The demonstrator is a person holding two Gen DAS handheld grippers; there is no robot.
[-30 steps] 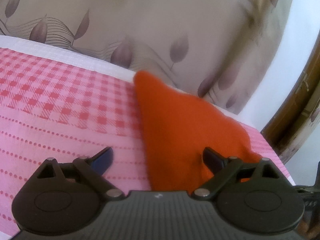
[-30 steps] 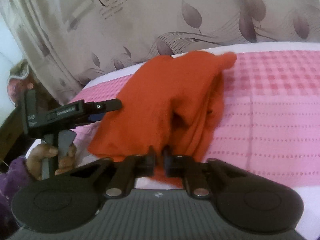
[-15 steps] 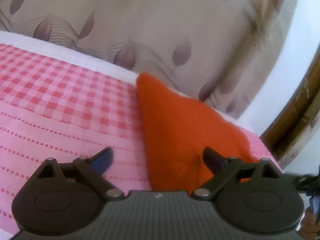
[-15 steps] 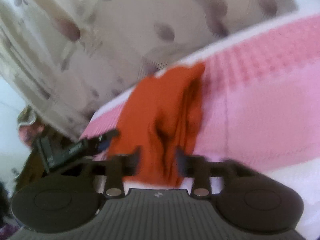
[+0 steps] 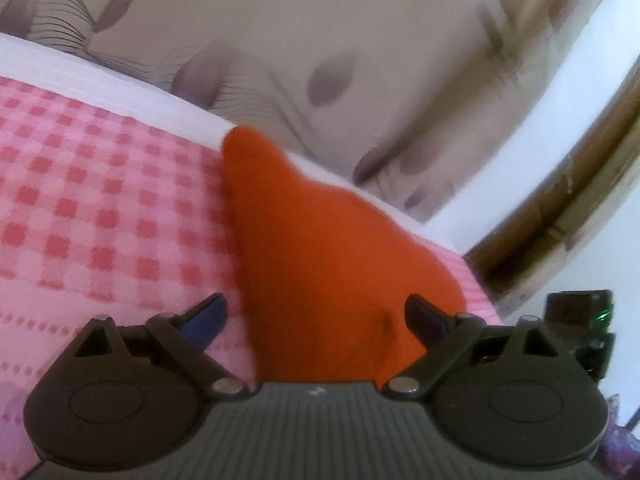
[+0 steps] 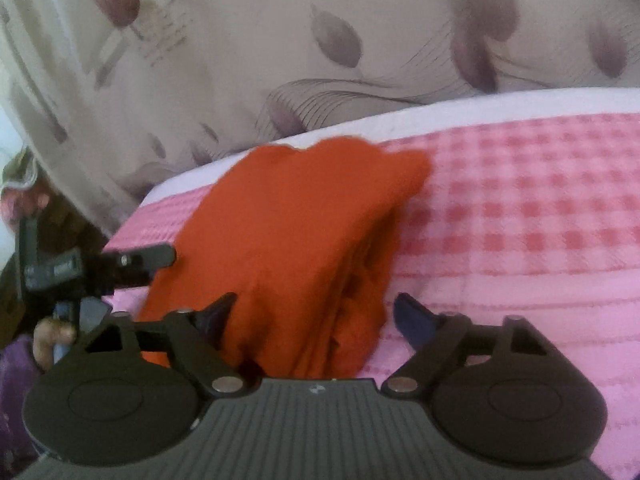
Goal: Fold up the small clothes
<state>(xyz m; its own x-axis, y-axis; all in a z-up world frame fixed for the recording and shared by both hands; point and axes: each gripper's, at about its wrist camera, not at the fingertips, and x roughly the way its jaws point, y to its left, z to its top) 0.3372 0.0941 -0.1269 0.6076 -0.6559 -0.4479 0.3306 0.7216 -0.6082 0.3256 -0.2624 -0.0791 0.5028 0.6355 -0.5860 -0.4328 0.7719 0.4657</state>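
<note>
Right tool (image 6: 314,312) closing slightly, pads clear of folded orange cloth (image 6: 296,240) on bed (image 6: 520,240); left tool (image 5: 316,312) agape, straddling cloth, likely releasing it.

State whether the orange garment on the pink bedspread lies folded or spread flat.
Folded: the orange garment lies doubled over, stacked layers showing along its edge, on the pink bedspread.

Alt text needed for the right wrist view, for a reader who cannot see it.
An orange garment lies bunched in folds on a pink checked bedspread, between the parted jaws of the right gripper, whose pads do not press it. At the left edge a hand holds the left gripper beside the cloth, with a leaf-patterned curtain behind.
</note>
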